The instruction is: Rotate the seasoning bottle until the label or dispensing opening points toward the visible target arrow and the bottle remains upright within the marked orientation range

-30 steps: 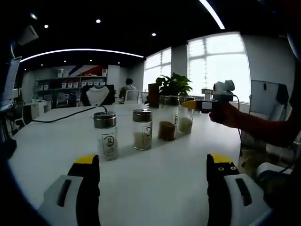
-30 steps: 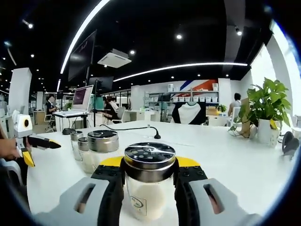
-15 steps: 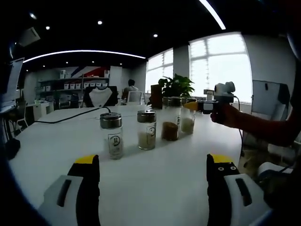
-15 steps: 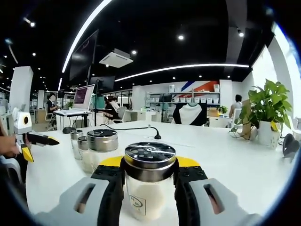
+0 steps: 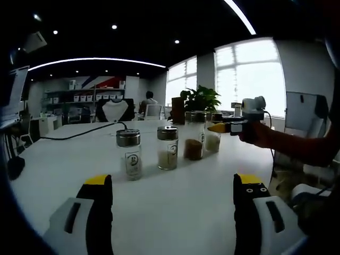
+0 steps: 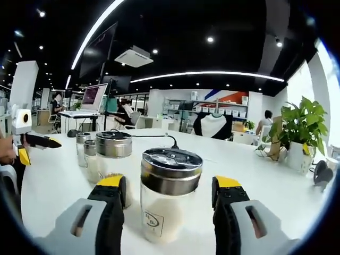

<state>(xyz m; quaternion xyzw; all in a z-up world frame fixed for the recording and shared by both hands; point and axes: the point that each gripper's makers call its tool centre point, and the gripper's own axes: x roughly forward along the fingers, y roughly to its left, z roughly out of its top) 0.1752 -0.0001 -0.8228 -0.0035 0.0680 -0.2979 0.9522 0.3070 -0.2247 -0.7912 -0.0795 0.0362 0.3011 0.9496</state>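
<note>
Standing apart on both sides of the seasoning bottle (image 6: 170, 194), the right gripper (image 6: 169, 194) has its jaws spread wide w/ clear gaps to the glass — holding nothing. Bottle sits upright on the white table (image 6: 276, 180), lower centre of the right gripper view, steel shaker lid w/ holes on top, pale powder inside, a small label showing low on its front.

Left to right in that view: the left gripper (image 6: 24, 146) pokes in at the far left edge, then the other bottles (image 6: 103, 164) left of centre, then the task bottle, then a potted plant (image 6: 303, 130) at far right.

In the left gripper view, the left gripper's own jaws (image 5: 172, 199) are wide open at the bottom of frame, empty, well short of the row. The row runs from centre toward the right; the right gripper (image 5: 234, 126) comes in from the right at the row's far end, beside the seasoning bottle (image 5: 211, 137).

No target arrow or range mark that I can make out, so can't judge alignment.

Step, by my read: a let-go between twists, or turn finished. Next move, if label isn't on target — close again on the body, twist about vertical axis w/o tipping, then open straight out.
</note>
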